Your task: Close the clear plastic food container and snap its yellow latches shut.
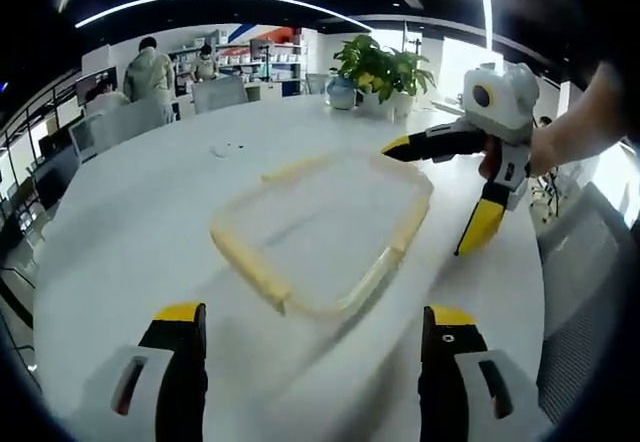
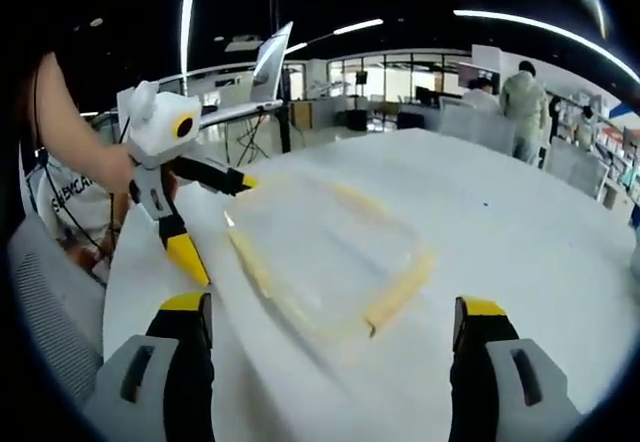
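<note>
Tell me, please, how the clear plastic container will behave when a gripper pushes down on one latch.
The clear plastic container looks empty, so probably light; it may slide on the smooth white table. Being flat and wide, it seems unlikely to tip.

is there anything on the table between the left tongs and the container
Nothing visible. In the left gripper view, bare white table lies between the open left tongs and the clear container with its yellow latches. The right tongs, also open, sit at the container's far corner, not in the path.
</note>
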### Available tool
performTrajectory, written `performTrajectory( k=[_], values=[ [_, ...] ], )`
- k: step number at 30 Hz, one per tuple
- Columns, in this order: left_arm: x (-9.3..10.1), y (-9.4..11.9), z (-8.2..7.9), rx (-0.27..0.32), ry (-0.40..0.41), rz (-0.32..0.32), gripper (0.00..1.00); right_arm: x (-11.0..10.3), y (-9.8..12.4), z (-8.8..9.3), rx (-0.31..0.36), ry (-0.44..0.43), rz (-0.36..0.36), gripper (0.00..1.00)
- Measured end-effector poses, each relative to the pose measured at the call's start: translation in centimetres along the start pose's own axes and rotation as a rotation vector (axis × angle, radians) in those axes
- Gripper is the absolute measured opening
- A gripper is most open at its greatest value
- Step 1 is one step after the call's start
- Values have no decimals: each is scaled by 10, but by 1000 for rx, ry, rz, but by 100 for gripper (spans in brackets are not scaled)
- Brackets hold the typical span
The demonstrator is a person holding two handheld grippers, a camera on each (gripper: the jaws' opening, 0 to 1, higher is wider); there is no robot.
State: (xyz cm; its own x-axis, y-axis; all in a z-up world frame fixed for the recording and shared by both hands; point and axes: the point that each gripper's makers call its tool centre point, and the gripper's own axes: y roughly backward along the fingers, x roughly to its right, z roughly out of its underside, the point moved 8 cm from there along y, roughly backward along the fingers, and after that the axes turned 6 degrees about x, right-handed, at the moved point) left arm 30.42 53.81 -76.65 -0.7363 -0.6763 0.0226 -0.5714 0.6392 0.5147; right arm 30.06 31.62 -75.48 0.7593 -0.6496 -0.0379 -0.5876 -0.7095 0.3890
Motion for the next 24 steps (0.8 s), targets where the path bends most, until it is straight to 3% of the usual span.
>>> performTrajectory(
  k=[24],
  values=[
    [6,29,3,28,55,-42,85,-2,29,4,14,-53,44,97]
  ],
)
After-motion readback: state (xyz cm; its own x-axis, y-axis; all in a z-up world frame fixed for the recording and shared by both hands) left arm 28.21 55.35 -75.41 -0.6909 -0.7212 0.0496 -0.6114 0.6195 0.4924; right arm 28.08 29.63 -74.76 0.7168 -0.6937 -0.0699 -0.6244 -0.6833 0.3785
